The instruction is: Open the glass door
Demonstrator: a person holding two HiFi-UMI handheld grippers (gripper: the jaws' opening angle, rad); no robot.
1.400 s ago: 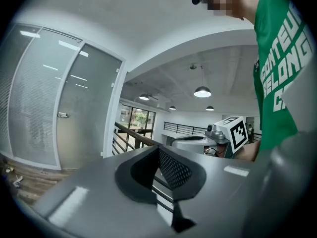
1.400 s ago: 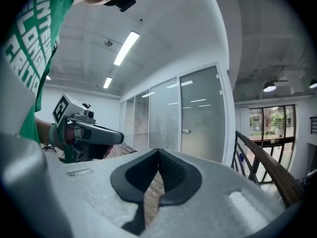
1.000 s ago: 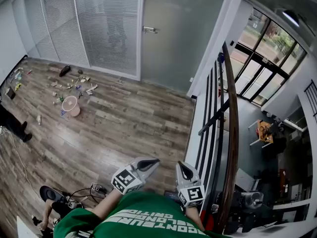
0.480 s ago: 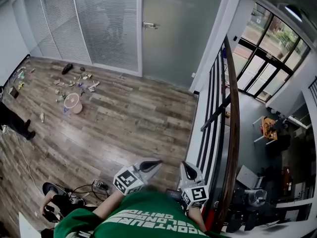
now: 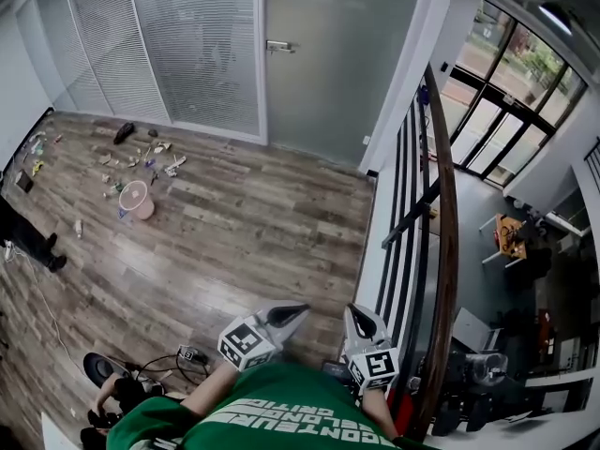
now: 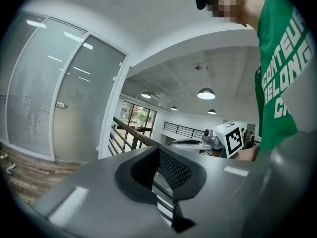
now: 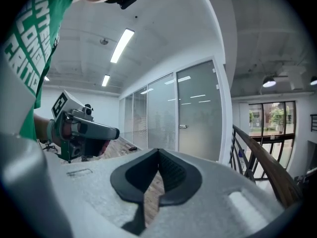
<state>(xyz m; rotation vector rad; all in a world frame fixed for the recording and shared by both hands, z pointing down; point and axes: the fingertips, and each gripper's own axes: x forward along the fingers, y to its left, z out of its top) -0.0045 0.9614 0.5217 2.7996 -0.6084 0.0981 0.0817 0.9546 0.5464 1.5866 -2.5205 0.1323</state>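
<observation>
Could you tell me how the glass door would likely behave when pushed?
The glass door is a tall full-height pane, so probably heavy and stiff. Its handle sits at the left edge, so it likely swings about the right edge. Struck hard, glass might crack.

Only readable print: white capitals on the green shirt (image 6: 277,78).
Left gripper view, cut at the frame edge: "ONTEU" over "ELONG" over "C".
Right gripper view, tilted and partial: "LONG", then roughly "RITIC".
Head view: same lines upside down. One reads roughly "CONTEUR"; the rest is too small to read.
Left cube (image 5: 246,343) and right cube (image 5: 373,367): black-and-white square codes, no letters.
Nothing else legible.
</observation>
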